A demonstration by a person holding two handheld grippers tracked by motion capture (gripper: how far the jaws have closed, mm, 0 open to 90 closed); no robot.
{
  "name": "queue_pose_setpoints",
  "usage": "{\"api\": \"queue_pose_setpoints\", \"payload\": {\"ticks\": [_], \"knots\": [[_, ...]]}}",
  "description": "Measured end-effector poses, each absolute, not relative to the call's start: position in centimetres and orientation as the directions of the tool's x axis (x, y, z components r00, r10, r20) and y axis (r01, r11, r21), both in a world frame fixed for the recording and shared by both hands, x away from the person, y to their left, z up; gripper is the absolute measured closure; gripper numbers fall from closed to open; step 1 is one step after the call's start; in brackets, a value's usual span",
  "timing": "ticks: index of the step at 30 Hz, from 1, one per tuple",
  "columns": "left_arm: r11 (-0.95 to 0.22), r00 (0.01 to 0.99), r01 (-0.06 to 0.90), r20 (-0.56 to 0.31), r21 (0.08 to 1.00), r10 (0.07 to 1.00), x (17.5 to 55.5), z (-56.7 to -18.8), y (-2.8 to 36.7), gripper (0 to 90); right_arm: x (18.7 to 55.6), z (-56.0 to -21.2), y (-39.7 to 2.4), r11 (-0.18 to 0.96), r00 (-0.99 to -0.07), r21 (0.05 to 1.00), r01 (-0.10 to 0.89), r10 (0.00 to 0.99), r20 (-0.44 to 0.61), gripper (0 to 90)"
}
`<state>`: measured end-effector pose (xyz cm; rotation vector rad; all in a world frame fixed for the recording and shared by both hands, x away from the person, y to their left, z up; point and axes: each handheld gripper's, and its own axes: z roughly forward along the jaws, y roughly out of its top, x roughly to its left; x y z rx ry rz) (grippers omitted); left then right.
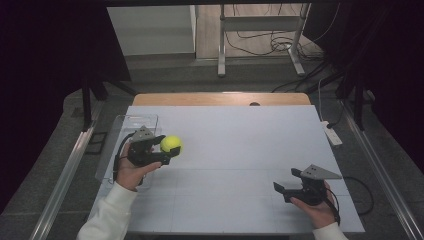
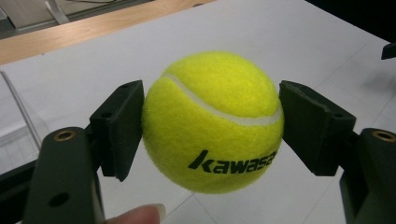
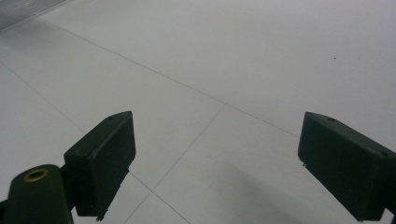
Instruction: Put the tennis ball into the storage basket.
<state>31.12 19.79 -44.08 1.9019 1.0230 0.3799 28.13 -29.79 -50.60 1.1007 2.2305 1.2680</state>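
Note:
A yellow tennis ball [image 1: 171,144] with black lettering is held a little above the white table [image 1: 240,150] at its left side. My left gripper [image 1: 167,148] is shut on it. In the left gripper view the ball [image 2: 212,122] sits squeezed between both black pads [image 2: 120,126], and a fingertip shows at the bottom edge. My right gripper [image 1: 285,188] rests low near the table's front right, pointing left. Its jaws stand wide apart in the right gripper view [image 3: 217,163] with bare white tabletop between them.
A clear plastic tray [image 1: 120,131] lies at the table's left edge, just behind my left hand. A wooden strip [image 1: 220,98] runs along the far edge. A white power strip [image 1: 332,133] sits off the right side, with cables and a metal stand on the floor beyond.

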Motion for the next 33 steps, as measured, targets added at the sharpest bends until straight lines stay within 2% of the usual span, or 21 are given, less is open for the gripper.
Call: {"api": "queue_pose_setpoints", "payload": {"ticks": [33], "knots": [[-0.183,0.556,0.483,-0.139,0.856,0.820,31.3,-43.0,21.9,26.1,28.2,-50.6,-29.8,0.297,-0.636,0.839,0.455,0.768,0.072,11.2]]}}
